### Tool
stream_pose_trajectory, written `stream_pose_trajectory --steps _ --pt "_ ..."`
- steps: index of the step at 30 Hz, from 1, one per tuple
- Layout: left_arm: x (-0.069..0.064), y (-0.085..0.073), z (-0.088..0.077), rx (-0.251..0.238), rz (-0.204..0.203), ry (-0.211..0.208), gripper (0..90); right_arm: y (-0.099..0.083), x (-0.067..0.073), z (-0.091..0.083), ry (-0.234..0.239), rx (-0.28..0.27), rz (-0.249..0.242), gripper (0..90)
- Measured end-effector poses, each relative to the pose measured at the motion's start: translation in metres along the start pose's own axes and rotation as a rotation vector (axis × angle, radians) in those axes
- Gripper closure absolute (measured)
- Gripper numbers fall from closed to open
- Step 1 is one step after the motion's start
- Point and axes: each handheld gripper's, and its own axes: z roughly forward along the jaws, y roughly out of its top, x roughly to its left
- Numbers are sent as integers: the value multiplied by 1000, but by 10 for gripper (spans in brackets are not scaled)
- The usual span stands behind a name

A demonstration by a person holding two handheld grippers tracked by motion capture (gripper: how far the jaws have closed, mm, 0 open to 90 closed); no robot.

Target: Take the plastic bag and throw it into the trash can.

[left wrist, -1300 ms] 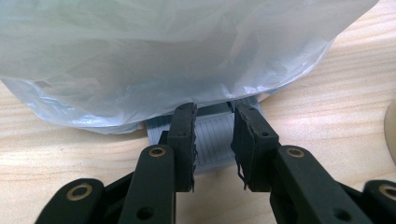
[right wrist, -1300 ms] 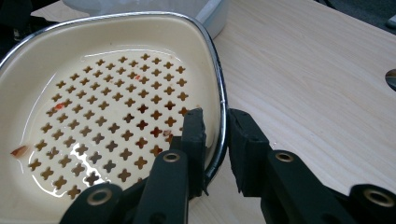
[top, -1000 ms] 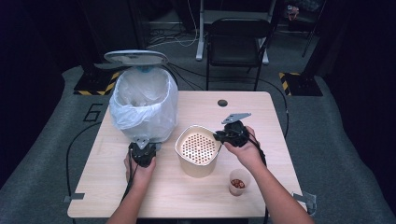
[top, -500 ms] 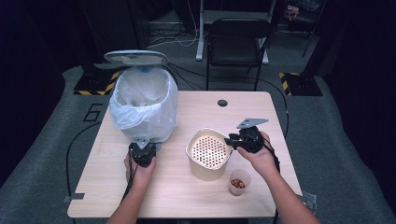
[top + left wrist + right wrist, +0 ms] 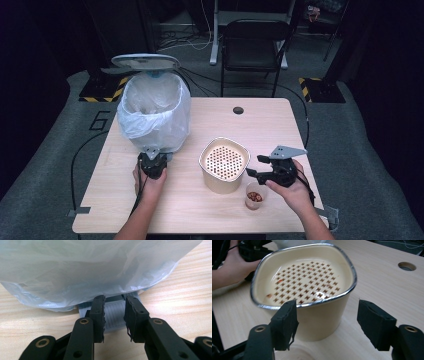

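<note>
A: Where does the cream container [image 5: 224, 165] stand?

B: Near the middle of the pale wood-grain table [image 5: 210, 210], upright. It is a rounded-square tub with a bright metal rim and a flat inner plate pierced by rows of small cross-shaped holes; a few reddish specks cling to that plate in the right gripper view.

A: And the right gripper [image 5: 256, 172]?

B: At about three o'clock from the tub, just beside its wall. Its jaws have just been opening and now stand wide apart, holding nothing; the matt black pads [image 5: 285, 325] look rough and frayed at the edges, and the tub's side sits ahead of the gap, untouched.

A: The left gripper [image 5: 152, 161]?

B: At nine o'clock from the tub, at the foot of the bin [image 5: 155, 112]. Its pads [image 5: 98, 315] are drawn in close on the ribbed grey pedal [image 5: 114, 313] that pokes out from under the crinkled, translucent white liner [image 5: 82, 270].

A: Anything else nearby?

B: A small clear plastic cup [image 5: 254, 195] with reddish-brown bits inside, at five o'clock from the tub. The bin's flat grey lid [image 5: 145, 61] stands raised
</note>
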Motion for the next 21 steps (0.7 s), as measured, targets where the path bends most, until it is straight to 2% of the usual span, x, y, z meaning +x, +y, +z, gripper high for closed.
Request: stream_pose_trajectory --steps 2,3,4,5,6,7,8,10,11,12,15,16,19,20,21 --pt "-1 0 0 1 -7 -3 693 -8 5 -3 -6 0 -12 294" --pt "0 0 0 2 5 3 693 -11 8 -5 -7 0 -12 288" --pt "-1 0 0 1 -19 -7 693 -14 10 -6 -3 -2 -15 284" --pt "0 0 0 0 -5 -1 693 -17 12 -8 1 -5 -15 273" --pt "-1 0 0 -3 -20 -7 693 -21 14 -9 3 -6 -10 261" --pt "0 0 0 1 8 4 693 -23 16 -10 4 -6 -10 248" --pt "-1 0 0 1 -18 -7 693 -26 18 -11 4 -8 -8 234" --pt "-1 0 0 -3 -21 -7 693 -32 21 -12 6 -6 -12 207" --pt "1 0 0 2 11 5 693 -34 23 -12 8 -3 3 198" --pt "-1 0 0 -3 -18 -7 693 -36 23 -12 8 -6 -4 189" --pt "0 0 0 -1 -4 -2 693 -40 26 -13 2 -3 4 162" --pt "-1 0 0 -4 -17 -4 693 -44 27 -12 3 -6 0 148" --pt "-1 0 0 -3 -20 -7 693 -49 31 -10 4 -3 7 143" --pt "0 0 0 -3 2 5 693 -51 32 -9 9 1 5 144" --pt "-1 0 0 -4 -14 0 693 -53 33 -8 12 6 4 143"
